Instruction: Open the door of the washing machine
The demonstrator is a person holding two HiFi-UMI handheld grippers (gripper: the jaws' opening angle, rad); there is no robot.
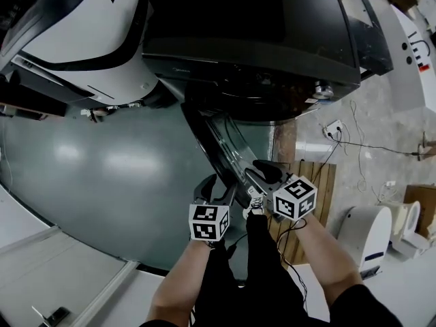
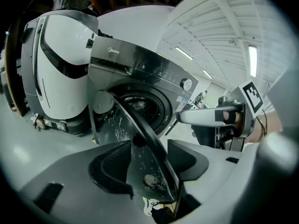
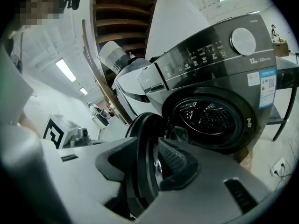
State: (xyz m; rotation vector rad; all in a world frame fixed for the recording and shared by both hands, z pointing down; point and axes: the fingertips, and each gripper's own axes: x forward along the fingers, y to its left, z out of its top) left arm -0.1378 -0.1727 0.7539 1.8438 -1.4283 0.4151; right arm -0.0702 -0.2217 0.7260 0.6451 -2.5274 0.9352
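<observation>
While the door (image 1: 218, 145) of the washing machine (image 1: 259, 39) stands swung well out from the drum (image 3: 210, 118), right tool (image 1: 262, 176) clamped on its rim, left tool (image 1: 216, 191) spread wide astride it without pressing, the sound move is following the hinge arc, not tugging straight.

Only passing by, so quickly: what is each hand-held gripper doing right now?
Left hand-held gripper: open, with the edge of the washing machine door between its jaws, not clamped.
Right hand-held gripper: closed on the washing machine door's rim.
</observation>
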